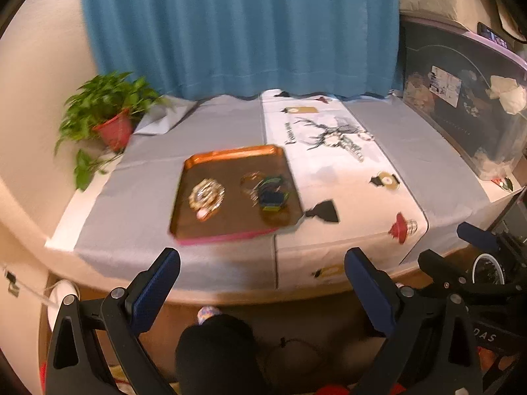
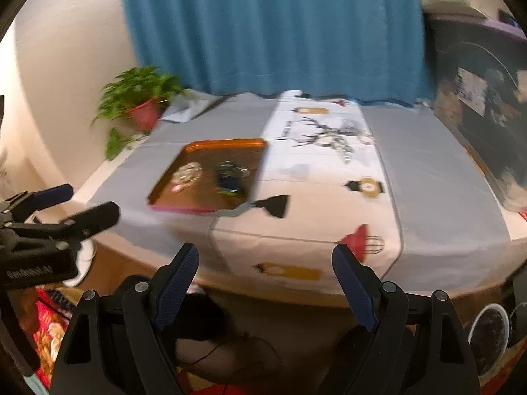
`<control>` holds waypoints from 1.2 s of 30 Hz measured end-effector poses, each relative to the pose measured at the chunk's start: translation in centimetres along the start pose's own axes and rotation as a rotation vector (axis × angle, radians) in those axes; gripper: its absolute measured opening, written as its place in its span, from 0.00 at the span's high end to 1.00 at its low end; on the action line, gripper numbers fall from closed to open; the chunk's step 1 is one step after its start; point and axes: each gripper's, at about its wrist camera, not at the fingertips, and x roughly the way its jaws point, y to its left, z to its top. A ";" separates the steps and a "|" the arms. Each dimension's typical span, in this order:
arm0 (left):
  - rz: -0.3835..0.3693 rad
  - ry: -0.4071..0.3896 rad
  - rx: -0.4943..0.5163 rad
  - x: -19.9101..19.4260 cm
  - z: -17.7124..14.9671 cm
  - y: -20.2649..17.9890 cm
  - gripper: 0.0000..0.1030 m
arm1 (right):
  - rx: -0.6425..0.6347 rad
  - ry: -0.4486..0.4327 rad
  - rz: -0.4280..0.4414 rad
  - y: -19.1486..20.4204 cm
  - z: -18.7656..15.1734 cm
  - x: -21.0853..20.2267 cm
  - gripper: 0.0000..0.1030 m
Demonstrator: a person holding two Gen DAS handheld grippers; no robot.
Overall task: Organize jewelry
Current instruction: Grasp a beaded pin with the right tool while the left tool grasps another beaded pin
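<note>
Both of my claws hang short of the counter's near edge: my left claw gapes wide with nothing between its pads, and my right claw stands just as wide and empty. Farther on, the orange tray sits on the grey cloth, carrying a gold bracelet cluster and a darker jewelry heap. Behind, a potted plant stands by the blue curtain.

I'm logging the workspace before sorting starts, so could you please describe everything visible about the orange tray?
The orange tray is a shallow rectangle with rounded corners, a raised glossy rim, a dark brown floor and a pink front edge. It lies flat on the grey cloth, turned slightly askew. It holds two blurred jewelry clusters: a gold bangle pile and darker multicolored pieces. Neither gripper touches it.
</note>
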 end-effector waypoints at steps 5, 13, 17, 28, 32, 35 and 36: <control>-0.026 0.007 0.034 4.0 4.6 -2.6 0.04 | 0.038 0.007 -0.075 -5.3 2.3 2.7 0.19; -0.046 0.058 0.087 15.1 14.3 -7.2 0.03 | 0.123 0.034 -0.150 -15.7 7.9 11.4 0.19; -0.035 0.105 0.134 22.1 17.8 -9.4 0.03 | 0.126 0.070 -0.139 -19.3 11.0 17.3 0.19; -0.008 0.267 0.204 37.3 20.5 -11.8 0.03 | 0.082 0.194 -0.047 -20.6 16.5 33.1 0.19; -0.026 0.286 0.242 39.6 20.9 -12.3 0.04 | 0.048 0.200 -0.038 -19.8 17.3 35.5 0.23; -0.033 0.304 0.260 40.9 21.0 -12.7 0.07 | 0.016 0.195 -0.053 -19.4 17.9 36.3 0.31; -0.052 0.323 0.249 41.4 20.8 -12.7 0.11 | 0.001 0.191 -0.069 -19.3 18.0 36.6 0.32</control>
